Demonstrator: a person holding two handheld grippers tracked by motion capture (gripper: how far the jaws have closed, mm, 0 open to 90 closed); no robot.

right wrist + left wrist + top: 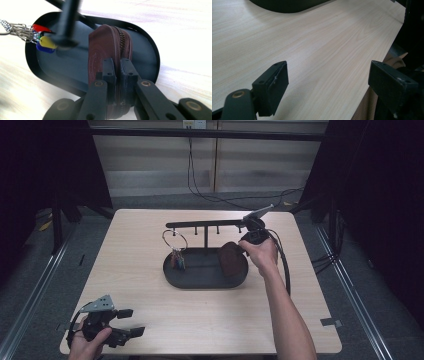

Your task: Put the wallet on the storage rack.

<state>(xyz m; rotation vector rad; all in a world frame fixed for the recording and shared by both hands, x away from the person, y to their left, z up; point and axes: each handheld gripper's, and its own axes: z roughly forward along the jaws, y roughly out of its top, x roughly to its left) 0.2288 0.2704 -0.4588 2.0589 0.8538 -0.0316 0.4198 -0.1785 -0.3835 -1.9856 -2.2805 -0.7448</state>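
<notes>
Right gripper clamping brown zip pouch over tray, left gripper gaping above bare table

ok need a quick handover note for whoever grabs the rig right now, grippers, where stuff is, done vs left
Right gripper: shut on the brown zip pouch, held on edge over the right end of the black oval tray.
Left gripper: open, holding nothing, at the near left corner of the table.
Key bunch: hangs from the stand's bar over the tray's left end.
Done: pouch gripped at the tray.
Left: whether it goes in or comes out cannot be told; finish that move.
</notes>
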